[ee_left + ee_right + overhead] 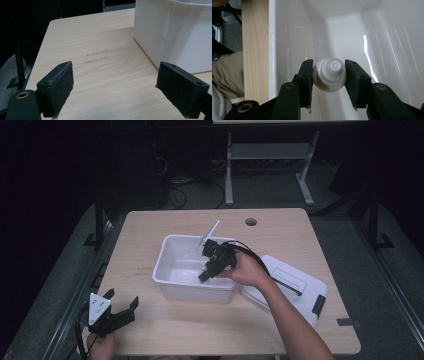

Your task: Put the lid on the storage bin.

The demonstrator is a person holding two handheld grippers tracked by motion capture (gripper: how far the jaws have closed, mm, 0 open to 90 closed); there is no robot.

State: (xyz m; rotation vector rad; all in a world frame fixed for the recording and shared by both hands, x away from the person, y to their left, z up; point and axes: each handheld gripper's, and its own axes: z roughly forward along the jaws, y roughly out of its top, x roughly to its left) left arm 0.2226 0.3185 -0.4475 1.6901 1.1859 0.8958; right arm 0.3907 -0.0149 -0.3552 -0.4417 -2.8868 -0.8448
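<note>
Down at the table's [150, 225] near left corner the left gripper [121, 308] waits with jaws wide apart and empty, presumably kept clear; mid-table, the right gripper [329, 75] reaches down into the white bin [170, 247], clamped on a white screw-capped tube [329, 73], perhaps to set it inside; its lid [295, 280] lies by the right edge, the room dark around pale wood
</note>
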